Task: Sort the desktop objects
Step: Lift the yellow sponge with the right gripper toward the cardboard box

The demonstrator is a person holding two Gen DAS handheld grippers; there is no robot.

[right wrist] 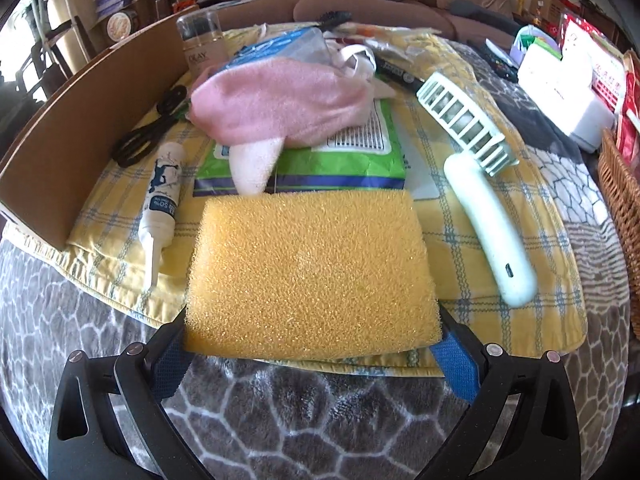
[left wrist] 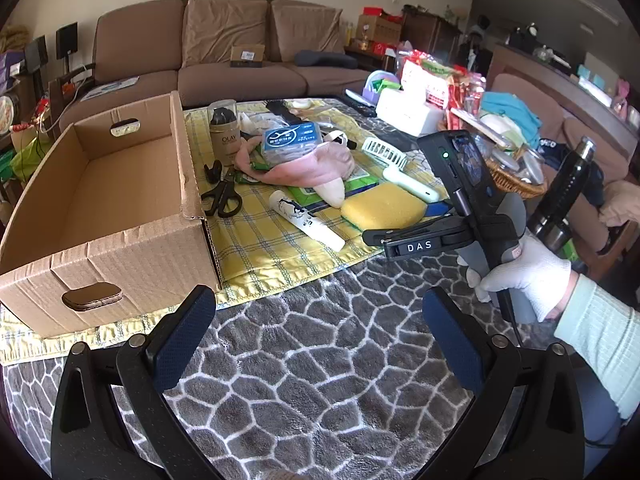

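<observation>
A yellow sponge (right wrist: 312, 276) lies on the yellow checked cloth (right wrist: 500, 248), and its near end sits between the fingers of my right gripper (right wrist: 316, 356). The jaws stand wide at the sponge's two sides; I cannot tell if they press it. The same sponge (left wrist: 384, 206) shows in the left wrist view with the right gripper (left wrist: 400, 238) beside it. My left gripper (left wrist: 320, 328) is open and empty over the grey patterned blanket. An open cardboard box (left wrist: 112, 208) stands at the left, empty inside.
On the cloth lie black scissors (left wrist: 222, 196), a white tube (right wrist: 160, 192), a pink towel (right wrist: 280, 100), a green packet (right wrist: 344, 160), a white hand fan (right wrist: 476, 184) and an Olay jar (left wrist: 226, 132). A wicker basket (right wrist: 620, 208) stands at the right.
</observation>
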